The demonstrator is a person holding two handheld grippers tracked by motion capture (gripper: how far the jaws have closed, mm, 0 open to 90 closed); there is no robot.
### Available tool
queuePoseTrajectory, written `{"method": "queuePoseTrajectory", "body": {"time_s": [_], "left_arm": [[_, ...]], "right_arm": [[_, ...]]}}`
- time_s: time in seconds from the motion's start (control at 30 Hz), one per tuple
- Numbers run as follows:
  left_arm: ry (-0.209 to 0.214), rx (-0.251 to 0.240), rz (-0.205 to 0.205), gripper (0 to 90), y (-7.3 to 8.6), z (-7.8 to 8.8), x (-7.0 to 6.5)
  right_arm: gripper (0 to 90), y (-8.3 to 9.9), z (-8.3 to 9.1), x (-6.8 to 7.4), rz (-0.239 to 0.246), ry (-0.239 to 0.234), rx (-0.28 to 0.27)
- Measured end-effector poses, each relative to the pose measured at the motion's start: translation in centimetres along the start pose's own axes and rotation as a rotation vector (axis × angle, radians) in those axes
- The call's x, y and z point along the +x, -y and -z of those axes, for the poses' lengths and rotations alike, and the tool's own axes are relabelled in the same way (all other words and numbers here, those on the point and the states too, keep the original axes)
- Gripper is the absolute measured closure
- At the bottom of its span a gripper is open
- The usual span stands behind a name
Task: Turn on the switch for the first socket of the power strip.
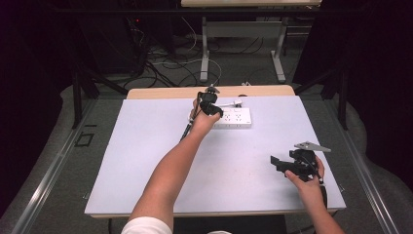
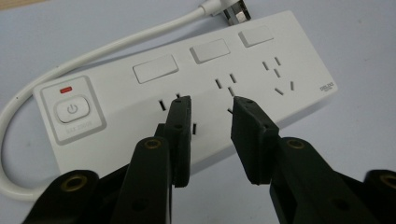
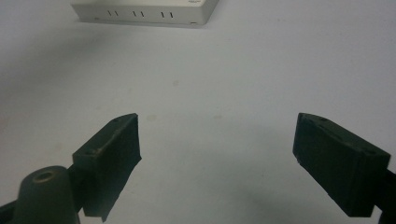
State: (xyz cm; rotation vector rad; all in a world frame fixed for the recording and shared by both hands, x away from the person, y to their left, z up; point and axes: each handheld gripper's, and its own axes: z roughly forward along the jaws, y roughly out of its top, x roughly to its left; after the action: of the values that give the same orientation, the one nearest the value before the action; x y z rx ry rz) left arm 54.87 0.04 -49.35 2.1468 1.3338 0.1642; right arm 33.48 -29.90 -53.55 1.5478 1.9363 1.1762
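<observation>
A white power strip (image 1: 233, 118) is lying near the back of the pale counter (image 1: 146, 161), its cord (image 2: 93, 51) curling beside it.

Table (image 1: 146, 161) is evenly lit from overhead, surroundings go pretty dark; the right gripper view looks dim and soft, with faint shadows.

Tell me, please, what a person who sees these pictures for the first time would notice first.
The eye goes first to the white plastic power strip at the far middle of the pale grey table, with its red indicator light and round power button. The left gripper hangs just above its sockets, jaws a little apart. The right gripper waits near the table's right edge, jaws wide open over bare surface.
</observation>
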Motion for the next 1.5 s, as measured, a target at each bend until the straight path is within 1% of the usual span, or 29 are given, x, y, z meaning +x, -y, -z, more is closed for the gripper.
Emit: {"method": "queuePoseTrajectory", "body": {"time_s": [0.03, 0.07, 0.1, 0.17, 0.2, 0.23, 0.33, 0.37, 0.4, 0.43, 0.5, 0.57, 0.6, 0.67, 0.7, 0.8, 0.87, 0.9, 0.93, 0.97, 1.0, 1.07, 1.1, 1.2, 1.27, 1.4, 1.5], "left_arm": [[0.002, 0.007, -0.014, 66.1, 0.0, 0.1, -0.1], [0.005, 0.011, -0.010, 65.4, 0.0, 0.2, -0.2], [0.004, 0.012, -0.018, 64.6, 0.1, 0.3, -0.3], [0.007, 0.011, -0.017, 63.3, 0.1, 0.4, -0.6], [0.011, 0.017, -0.035, 62.7, 0.1, 0.6, -0.6], [0.015, 0.016, -0.028, 62.5, 0.2, 0.6, -0.8], [0.013, 0.032, -0.052, 61.5, 0.3, 0.7, -1.2], [0.010, 0.029, -0.065, 61.5, 0.3, 0.8, -1.4], [0.011, 0.027, -0.066, 61.1, 0.4, 0.8, -1.5], [0.013, 0.024, -0.068, 60.7, 0.5, 0.8, -1.7], [0.015, 0.006, -0.077, 59.9, 0.7, 0.9, -1.9], [0.022, 0.018, -0.089, 58.3, 0.8, 0.9, -2.2], [0.022, 0.027, -0.103, 57.7, 0.9, 0.9, -2.3], [0.027, 0.029, -0.113, 56.4, 1.1, 1.0, -2.5], [0.024, 0.025, -0.126, 55.6, 1.1, 1.1, -2.6], [0.038, 0.027, -0.130, 53.9, 1.4, 1.4, -2.8], [0.046, 0.025, -0.123, 52.7, 1.6, 1.6, -3.0], [0.049, 0.033, -0.125, 52.1, 1.7, 1.7, -3.0], [0.056, 0.033, -0.124, 51.4, 1.8, 1.7, -3.1], [0.055, 0.037, -0.131, 50.8, 1.8, 1.8, -3.1], [0.057, 0.037, -0.129, 50.5, 1.9, 1.9, -3.2], [0.072, 0.035, -0.127, 48.7, 2.0, 2.1, -3.3], [0.067, 0.039, -0.133, 47.7, 2.1, 2.2, -3.2], [0.073, 0.043, -0.137, 44.7, 2.3, 2.6, -3.3], [0.074, 0.039, -0.139, 42.3, 2.4, 2.8, -3.3], [0.078, 0.027, -0.143, 40.1, 2.8, 3.5, -3.4], [0.066, 0.018, -0.160, 38.5, 3.2, 4.0, -3.5]], "right_arm": [[14.3, 0.0, 0.0, 0.0, 0.003, 0.001, -0.001], [14.3, 0.0, 0.0, 0.0, 0.000, 0.000, 0.001], [14.3, 0.0, 0.0, 0.0, 0.001, 0.000, 0.001], [14.3, 0.0, 0.0, 0.0, 0.003, 0.001, 0.002], [14.3, 0.0, 0.0, 0.0, 0.003, 0.001, 0.002], [14.3, 0.0, 0.0, 0.0, 0.002, 0.001, 0.002], [14.3, 0.0, 0.0, 0.1, -0.005, 0.003, 0.004], [14.3, 0.1, 0.0, 0.0, -0.004, 0.007, 0.000], [14.3, 0.1, -0.1, 0.1, -0.009, 0.011, -0.004], [14.3, 0.0, 0.0, 0.0, -0.010, 0.000, 0.005], [14.3, 0.1, 0.0, 0.0, -0.011, -0.001, 0.004], [14.3, 0.1, 0.0, 0.0, -0.010, 0.000, 0.005], [14.3, 0.1, 0.0, 0.0, -0.010, 0.000, 0.005], [14.3, 0.1, 0.0, 0.0, -0.010, 0.000, 0.005], [14.3, 0.1, 0.0, 0.1, -0.010, 0.004, 0.002], [14.3, 0.1, -0.1, 0.1, -0.011, 0.007, -0.002], [14.3, 0.1, 0.0, 0.0, -0.003, 0.003, 0.003], [14.3, 0.1, 0.0, 0.0, -0.006, 0.005, 0.007], [14.3, 0.1, 0.0, 0.0, -0.002, 0.004, 0.007], [14.3, 0.1, 0.0, 0.0, -0.002, 0.004, 0.007], [14.3, 0.1, 0.0, 0.0, -0.002, 0.005, 0.007], [14.3, 0.1, 0.0, 0.0, 0.004, 0.005, 0.006], [14.3, 0.1, -0.1, 0.0, 0.006, 0.006, 0.005], [14.3, 0.1, -0.1, 0.0, 0.005, 0.005, 0.006], [14.3, 0.1, -0.1, 0.0, 0.006, 0.005, 0.006], [14.3, 0.1, -0.1, 0.1, 0.001, 0.006, 0.007], [14.3, 0.1, -0.1, 0.1, -0.001, 0.005, 0.007]]}}
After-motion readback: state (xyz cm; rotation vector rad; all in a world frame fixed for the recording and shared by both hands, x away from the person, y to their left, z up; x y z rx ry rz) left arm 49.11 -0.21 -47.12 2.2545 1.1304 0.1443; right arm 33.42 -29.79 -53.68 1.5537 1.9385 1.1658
